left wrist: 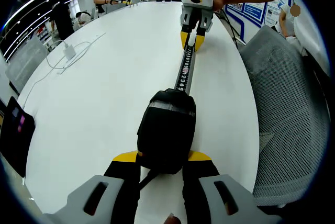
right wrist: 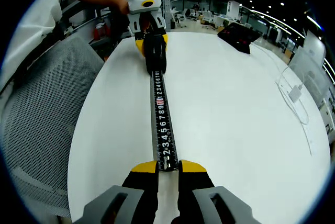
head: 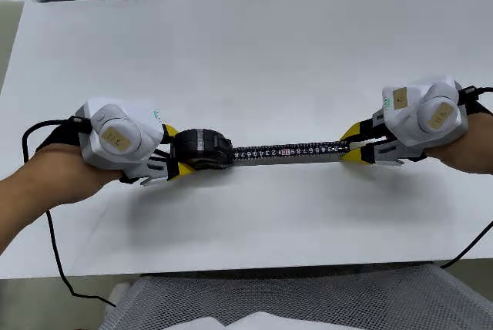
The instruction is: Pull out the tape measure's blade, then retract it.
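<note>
Slippage worries me: my right gripper (head: 349,143) is clenched on the tip of the blade (head: 289,151), and a weak pinch would let the spring whip it back (jolting the case (head: 201,149)). My left gripper (head: 176,149) clamps the tape measure's case on the white table (head: 269,52), blade stretched between them; the case, I judge, houses the remaining coil

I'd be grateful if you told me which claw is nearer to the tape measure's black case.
Left. The left claw is shut around the case; the right claw grips the far end of the blade, apart from it.
</note>
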Motion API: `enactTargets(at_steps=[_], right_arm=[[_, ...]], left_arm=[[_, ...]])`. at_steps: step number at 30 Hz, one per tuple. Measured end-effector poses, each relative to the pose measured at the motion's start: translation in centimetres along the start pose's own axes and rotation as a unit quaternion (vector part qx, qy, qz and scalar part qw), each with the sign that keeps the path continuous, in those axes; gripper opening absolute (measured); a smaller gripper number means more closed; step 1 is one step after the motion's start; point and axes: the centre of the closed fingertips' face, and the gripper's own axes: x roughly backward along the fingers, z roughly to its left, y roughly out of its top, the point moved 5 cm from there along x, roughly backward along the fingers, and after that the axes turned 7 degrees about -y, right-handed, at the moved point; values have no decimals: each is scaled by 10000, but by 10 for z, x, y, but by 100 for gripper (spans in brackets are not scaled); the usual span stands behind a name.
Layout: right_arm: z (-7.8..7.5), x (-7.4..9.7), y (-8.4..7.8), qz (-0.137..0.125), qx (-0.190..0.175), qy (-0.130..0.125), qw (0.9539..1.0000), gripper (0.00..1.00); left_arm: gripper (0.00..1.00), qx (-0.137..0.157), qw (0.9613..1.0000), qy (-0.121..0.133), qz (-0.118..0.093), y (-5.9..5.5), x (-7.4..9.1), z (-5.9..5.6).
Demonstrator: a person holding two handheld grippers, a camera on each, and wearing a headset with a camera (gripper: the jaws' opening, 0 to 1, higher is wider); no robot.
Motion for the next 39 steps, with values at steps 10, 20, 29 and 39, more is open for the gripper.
enactTargets(at_steps=[10, 20, 29, 39], right_arm=[[-1, 4, -5, 58, 3, -18, 10000, 10], [-1, 6, -4, 50, 24, 2, 10000, 10], [-3, 13, -10, 84, 22, -1, 10000, 10], [-4, 23, -25, 191, -30, -43, 9998, 10]], left_arm=[[26, 2, 10000, -1, 5, 0, 0, 0], [26, -1, 10000, -1, 11, 0, 0, 1], [26, -13, 10000, -8, 19, 0, 0, 1], [26, -34, 10000, -27, 42, 0, 0, 1]])
